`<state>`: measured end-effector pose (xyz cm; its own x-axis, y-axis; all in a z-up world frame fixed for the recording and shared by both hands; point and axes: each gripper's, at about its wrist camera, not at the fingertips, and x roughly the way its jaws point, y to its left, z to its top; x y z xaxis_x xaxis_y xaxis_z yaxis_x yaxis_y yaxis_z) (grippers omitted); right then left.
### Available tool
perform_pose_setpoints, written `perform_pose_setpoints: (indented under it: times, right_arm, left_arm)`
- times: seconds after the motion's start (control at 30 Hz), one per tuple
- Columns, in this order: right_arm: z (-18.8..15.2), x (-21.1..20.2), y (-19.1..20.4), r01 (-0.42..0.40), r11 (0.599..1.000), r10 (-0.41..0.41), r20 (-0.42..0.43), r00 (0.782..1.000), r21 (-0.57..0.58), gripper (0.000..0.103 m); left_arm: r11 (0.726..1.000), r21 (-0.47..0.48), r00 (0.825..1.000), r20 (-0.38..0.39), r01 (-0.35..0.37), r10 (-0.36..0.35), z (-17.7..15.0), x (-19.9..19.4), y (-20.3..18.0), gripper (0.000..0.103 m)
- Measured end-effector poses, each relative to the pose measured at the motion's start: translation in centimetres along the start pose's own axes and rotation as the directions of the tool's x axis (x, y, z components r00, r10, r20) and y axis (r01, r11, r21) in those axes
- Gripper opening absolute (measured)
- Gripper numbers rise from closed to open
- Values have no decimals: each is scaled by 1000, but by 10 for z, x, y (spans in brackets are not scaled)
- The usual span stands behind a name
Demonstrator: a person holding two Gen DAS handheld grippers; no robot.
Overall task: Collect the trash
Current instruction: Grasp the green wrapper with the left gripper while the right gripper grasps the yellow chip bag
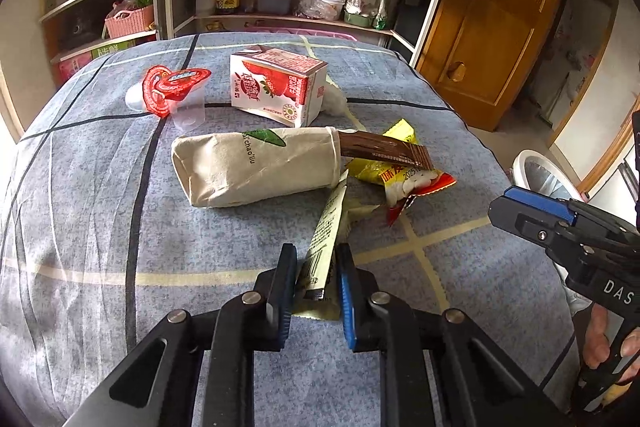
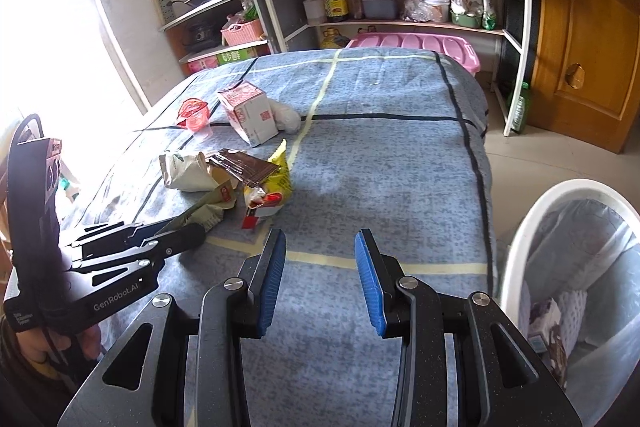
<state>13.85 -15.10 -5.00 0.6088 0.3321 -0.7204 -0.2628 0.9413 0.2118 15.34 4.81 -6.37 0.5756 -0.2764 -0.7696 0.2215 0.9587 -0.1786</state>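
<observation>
While the left gripper [image 1: 316,267] sits at the bottom centre of its own wrist view, its jaws are clamped on the near end of a pale green-and-white wrapper [image 1: 326,227]. No gap shows between the pads and the foil. The wrapper's long axis runs up the frame from the jaws, leaning slightly right, and its far end points at the litter pile in mid-frame on the blue checked cloth [image 1: 100,207]. That pile holds a cream paper bag [image 1: 256,163] lying on its side with its long axis across the frame, a brown wrapper [image 1: 384,149] poking from its open right end, and a yellow snack packet [image 1: 396,173] beneath.

Behind them stand a strawberry milk carton [image 1: 276,87] and a clear jelly cup [image 1: 188,109] with a red peeled lid.

The right gripper [image 2: 320,279] hovers with its blue pads parted and nothing between them, only bare cloth below.

Only the right wrist view shows the white bin [image 2: 520,227] at lower right, lined with a clear bag and already holding rubbish. In the left view just its rim peeks out at the right edge.
</observation>
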Motion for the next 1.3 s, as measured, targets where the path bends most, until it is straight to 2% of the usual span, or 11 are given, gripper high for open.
perform_pose_setpoints:
  times: [0.17, 0.2, 0.23, 0.3, 0.67, 0.9, 0.97, 1.03, 1.07, 1.27, 1.3]
  right_arm:
    - [8, 10, 8, -51, 999, 51, -10, 999, 8, 38]
    - [10, 13, 12, -63, 998, 63, -7, 998, -7, 41]
    - [12, 16, 15, -73, 997, 73, -9, 997, -22, 50]
    - [15, 24, 20, -83, 996, 83, -18, 996, -31, 53]
    - [22, 49, 26, -54, 997, 51, -61, 997, -52, 54]
    - [29, 57, 22, -93, 996, 92, -70, 993, -15, 54]
    - [29, 60, 23, -104, 994, 104, -74, 992, -9, 52]
    - [27, 61, 25, -103, 995, 102, -78, 992, -14, 41]
    - [27, 61, 26, -99, 995, 98, -75, 992, -16, 39]
    - [22, 56, 21, -99, 995, 99, -59, 993, -1, 37]
    - [21, 55, 20, -98, 995, 98, -54, 994, 1, 34]
  left_arm:
    - [999, -39, 1000, 5, -3, 3, -4, -5, 14, 20]
    - [999, -44, 1000, 7, -6, 7, -5, -7, 16, 20]
    - [999, -48, 1000, 9, -10, 11, -7, -8, 17, 20]
    - [998, -60, 1000, 10, -10, 11, -8, -10, 21, 20]
    - [993, -115, 1000, 20, -22, 24, -26, -30, 45, 20]
    - [990, -142, 999, 22, -24, 27, -34, -40, 54, 20]
    - [989, -148, 999, 24, -22, 26, -35, -42, 53, 20]
    - [988, -155, 999, 27, -18, 22, -37, -43, 54, 20]
    - [987, -158, 999, 28, -18, 23, -37, -44, 54, 20]
    - [985, -169, 999, 29, -18, 23, -40, -46, 55, 20]
    - [985, -169, 999, 29, -16, 21, -40, -47, 54, 20]
